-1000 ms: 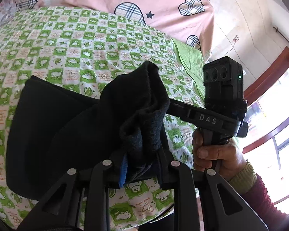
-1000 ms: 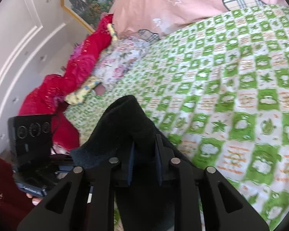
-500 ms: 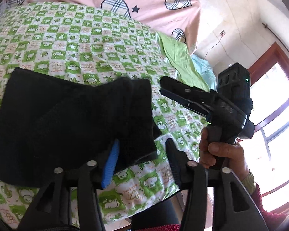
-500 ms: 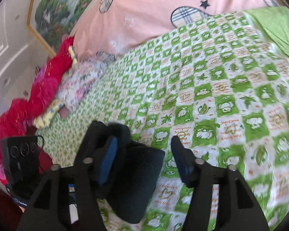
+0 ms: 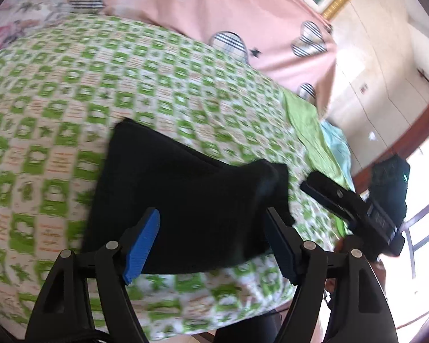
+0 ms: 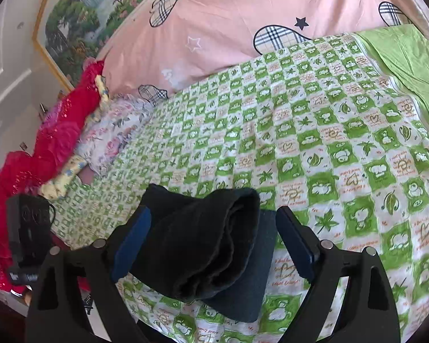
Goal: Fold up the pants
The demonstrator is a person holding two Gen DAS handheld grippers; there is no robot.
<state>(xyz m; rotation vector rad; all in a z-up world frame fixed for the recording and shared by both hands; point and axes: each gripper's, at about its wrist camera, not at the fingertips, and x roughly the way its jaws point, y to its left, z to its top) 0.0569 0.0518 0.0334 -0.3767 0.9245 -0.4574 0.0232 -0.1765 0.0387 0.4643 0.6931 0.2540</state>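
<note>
Left wrist view shows your left claw [image 5: 211, 243] spread wide with nothing between its blue pads; the black pants [image 5: 186, 200] lie folded on the bed [image 5: 71, 85], filling the lower centre of the frame. Your right claw [image 5: 337, 197] appears at the right edge of that picture, just beside the bundle's raised corner, and whether it touches the cloth cannot be told there. In the right wrist view the right claw [image 6: 211, 240] is likewise fully apart, gripping nothing, with the pants [image 6: 203, 243] heaped in thick rolled layers at lower centre, near the bed's front edge.

The fabric looks soft, thick and limp, probably light but bulky, so expect it to sag and unroll when lifted. If you square it up, pinch through all layers at a corner or folded edge, not the loose top roll.
</note>
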